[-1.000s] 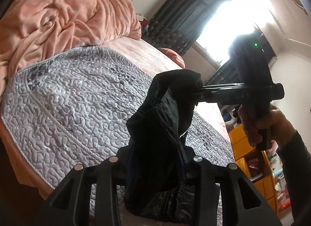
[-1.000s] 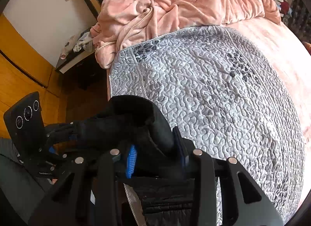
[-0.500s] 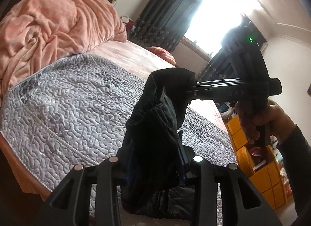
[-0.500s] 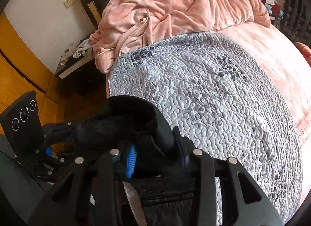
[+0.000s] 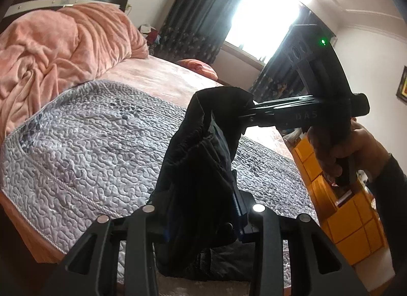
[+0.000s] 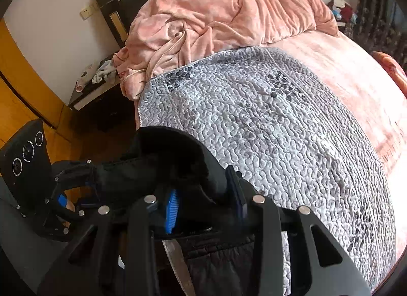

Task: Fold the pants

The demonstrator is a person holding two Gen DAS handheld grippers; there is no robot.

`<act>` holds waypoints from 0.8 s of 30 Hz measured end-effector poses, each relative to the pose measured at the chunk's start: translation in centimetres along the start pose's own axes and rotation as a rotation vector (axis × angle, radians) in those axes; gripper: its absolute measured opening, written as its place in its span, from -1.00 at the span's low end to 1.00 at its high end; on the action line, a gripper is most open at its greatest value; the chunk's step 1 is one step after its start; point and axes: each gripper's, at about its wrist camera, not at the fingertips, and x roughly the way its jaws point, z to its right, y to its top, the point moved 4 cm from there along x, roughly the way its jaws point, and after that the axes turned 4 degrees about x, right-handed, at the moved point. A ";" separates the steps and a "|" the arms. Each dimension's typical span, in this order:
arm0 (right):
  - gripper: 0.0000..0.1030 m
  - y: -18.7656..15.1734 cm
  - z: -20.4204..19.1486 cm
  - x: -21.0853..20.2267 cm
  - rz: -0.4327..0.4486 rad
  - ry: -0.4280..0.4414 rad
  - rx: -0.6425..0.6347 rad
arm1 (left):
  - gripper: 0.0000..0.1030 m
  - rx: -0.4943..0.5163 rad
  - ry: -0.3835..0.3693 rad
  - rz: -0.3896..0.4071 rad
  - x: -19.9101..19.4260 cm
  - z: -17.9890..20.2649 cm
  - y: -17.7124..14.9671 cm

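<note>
The black quilted pants (image 5: 201,168) hang bunched in the air above the near edge of the grey quilted bedspread (image 5: 89,148). My left gripper (image 5: 201,219) is shut on their lower part. My right gripper (image 5: 244,113) comes in from the right and is shut on the top of the same bundle. In the right wrist view the pants (image 6: 162,168) stretch from my right gripper (image 6: 206,207) to the left gripper (image 6: 86,176) at the lower left. The rest of the pants (image 6: 221,265) droops below, over the bedspread (image 6: 279,138) edge.
A crumpled pink blanket (image 5: 56,52) is piled at the head of the bed, with pink sheet (image 5: 162,77) beyond the bedspread. A dark nightstand (image 6: 96,100) stands beside the headboard. Yellow cabinets (image 5: 343,219) are at the right, under a bright window with dark curtains (image 5: 203,11).
Both grippers have risen a little with the pants still held between them. The views have tilted, so more of the headboard and window shows.
</note>
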 end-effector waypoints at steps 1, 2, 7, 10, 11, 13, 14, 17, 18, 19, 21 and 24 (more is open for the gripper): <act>-0.35 -0.4 0.1 -0.3 0.002 -0.006 0.004 | -0.31 0.009 -0.003 -0.003 0.1 0.4 -0.1; -0.35 -0.6 0.2 -0.6 0.005 -0.011 0.008 | -0.31 0.017 -0.007 -0.005 0.1 0.9 -0.1; -0.35 -2.6 0.8 -2.6 0.024 -0.031 0.036 | -0.31 0.069 -0.023 -0.011 0.3 3.5 -0.5; -0.35 -3.9 1.3 -3.6 0.034 -0.043 0.055 | -0.31 0.102 -0.035 -0.019 0.4 5.2 -0.8; -0.35 -4.4 1.4 -4.0 0.039 -0.047 0.063 | -0.31 0.112 -0.040 -0.022 0.5 5.7 -0.9; -0.35 -5.2 1.6 -4.6 0.048 -0.055 0.070 | -0.31 0.128 -0.052 -0.030 0.6 6.7 -1.2; -0.35 -5.6 1.7 -4.9 0.053 -0.058 0.074 | -0.31 0.137 -0.056 -0.033 0.7 7.1 -1.3; -0.35 -7.2 2.1 -5.9 0.062 -0.070 0.091 | -0.31 0.163 -0.071 -0.047 1.0 8.5 -1.9; -0.35 -7.5 2.2 -6.1 0.065 -0.072 0.096 | -0.31 0.170 -0.074 -0.049 1.1 8.8 -2.0; -0.35 -8.1 2.4 -6.5 0.070 -0.076 0.103 | -0.31 0.180 -0.078 -0.052 1.2 9.4 -2.2; -0.35 -9.0 2.7 -7.0 0.079 -0.086 0.115 | -0.31 0.200 -0.084 -0.056 1.3 10.2 -2.5; -0.35 -10.5 3.1 -7.8 0.094 -0.093 0.136 | -0.31 0.230 -0.096 -0.062 1.6 11.7 -3.1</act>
